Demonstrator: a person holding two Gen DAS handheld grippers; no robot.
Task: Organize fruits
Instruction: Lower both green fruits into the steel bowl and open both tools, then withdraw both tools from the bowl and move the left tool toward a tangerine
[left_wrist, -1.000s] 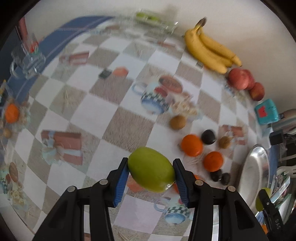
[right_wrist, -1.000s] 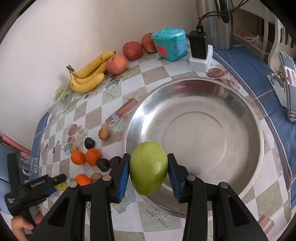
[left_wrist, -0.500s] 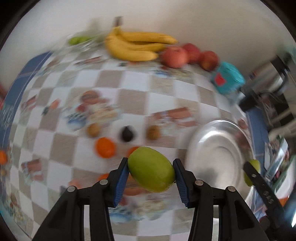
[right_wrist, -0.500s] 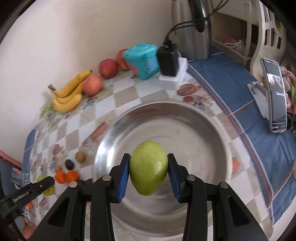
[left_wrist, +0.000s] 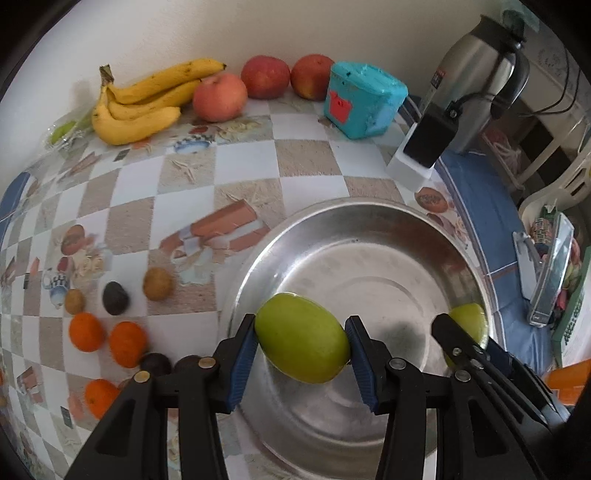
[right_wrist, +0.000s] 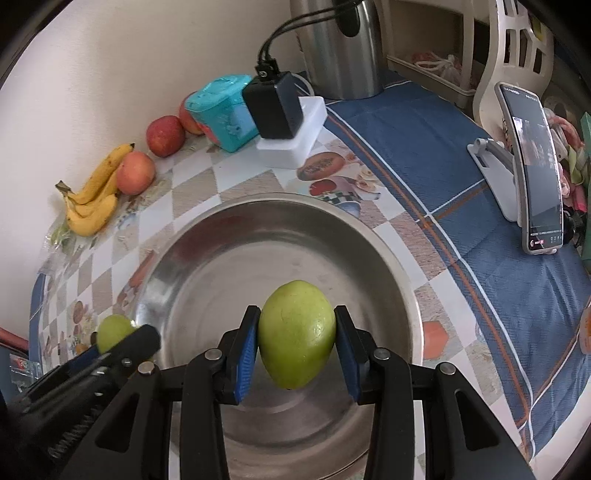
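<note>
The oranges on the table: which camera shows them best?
The left wrist view. The oranges lie in plain sight on the checked cloth left of the steel bowl, beside small dark fruits. The right wrist view shows none: that corner is hidden behind the other tongs.

Hidden or cut off: my right claw's fruit (left_wrist: 467, 321), half behind its finger; dark fruits (left_wrist: 155, 363) under my left claw; kettle (right_wrist: 341, 48), top cropped; phone screen (right_wrist: 535, 166), unreadable.

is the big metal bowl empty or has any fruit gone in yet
Empty. The metal bowl's bare steel bottom shows in both views; both green mangoes are clamped in claws above it.
</note>
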